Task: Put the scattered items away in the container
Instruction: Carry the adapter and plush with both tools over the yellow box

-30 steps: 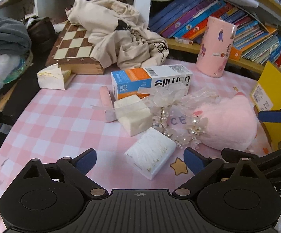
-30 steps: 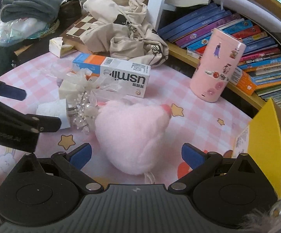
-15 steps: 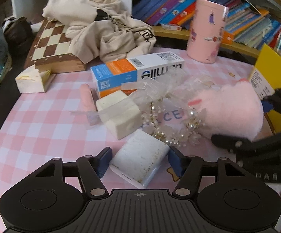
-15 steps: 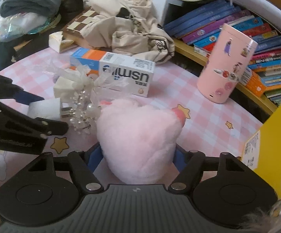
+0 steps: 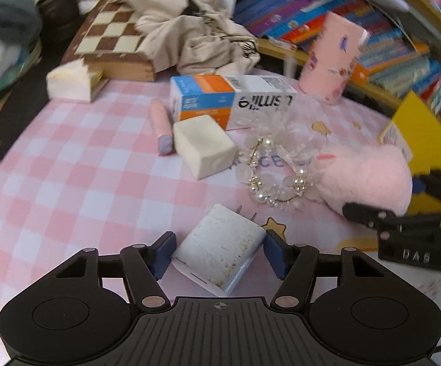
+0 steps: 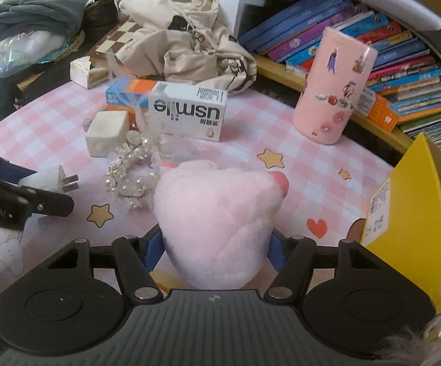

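Note:
On the pink checked tablecloth [image 5: 68, 183] my left gripper [image 5: 219, 251] is shut on a white charger plug [image 5: 223, 231], its blue pads pressing both sides. The right wrist view shows the same plug [image 6: 51, 178] at the far left, prongs pointing right. My right gripper [image 6: 213, 251] is closing on a pink plush [image 6: 217, 219]; the fur bulges over both pads. A yellow box [image 6: 412, 213] stands open just right of the plush. A white block [image 5: 203, 146], a pearl ornament [image 5: 277, 177], a pink tube [image 5: 159, 122] and a toothbrush carton [image 5: 232, 103] lie beyond.
A tall pink tin [image 6: 336, 85] stands at the back right before a shelf of books [image 6: 403, 61]. A cream cloth bag [image 5: 190, 30] lies on a chessboard [image 5: 110, 42] at the back. A torn white packet [image 5: 71, 82] sits at the table's left edge.
Both grippers went from wide open to closed, the left onto the charger plug and the right onto the pink plush. The clear ribbon has slid off the white block.

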Demonstrator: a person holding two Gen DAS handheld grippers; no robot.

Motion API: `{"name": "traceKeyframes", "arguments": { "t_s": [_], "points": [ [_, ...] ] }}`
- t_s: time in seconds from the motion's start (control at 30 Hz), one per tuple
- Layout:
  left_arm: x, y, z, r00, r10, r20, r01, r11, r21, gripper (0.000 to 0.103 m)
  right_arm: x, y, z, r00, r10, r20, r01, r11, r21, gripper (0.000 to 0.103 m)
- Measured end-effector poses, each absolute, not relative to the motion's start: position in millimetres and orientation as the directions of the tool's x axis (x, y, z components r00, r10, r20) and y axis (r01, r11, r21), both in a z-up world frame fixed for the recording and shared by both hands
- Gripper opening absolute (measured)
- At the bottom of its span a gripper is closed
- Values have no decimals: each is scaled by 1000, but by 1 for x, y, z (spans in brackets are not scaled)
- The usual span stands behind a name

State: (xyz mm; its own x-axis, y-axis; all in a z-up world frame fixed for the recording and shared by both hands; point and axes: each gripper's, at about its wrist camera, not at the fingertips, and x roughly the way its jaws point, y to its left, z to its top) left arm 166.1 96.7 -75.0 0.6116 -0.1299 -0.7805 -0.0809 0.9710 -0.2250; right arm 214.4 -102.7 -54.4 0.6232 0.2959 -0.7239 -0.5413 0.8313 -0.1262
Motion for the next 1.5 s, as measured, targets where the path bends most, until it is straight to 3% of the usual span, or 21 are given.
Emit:
{"name": "traceKeyframes", "arguments": {
  "t_s": [1.07,1.5],
  "points": [
    [95,87,-32,681,-253,-687,-7,936,-352,62,120,-125,-16,635,328,-700,-491,870,-39,62],
    [71,89,-21,705,-293,-646,39,925,-377,62,86,-124,-3,667,310,-677,-478,876,-70,62]
  ]
}}
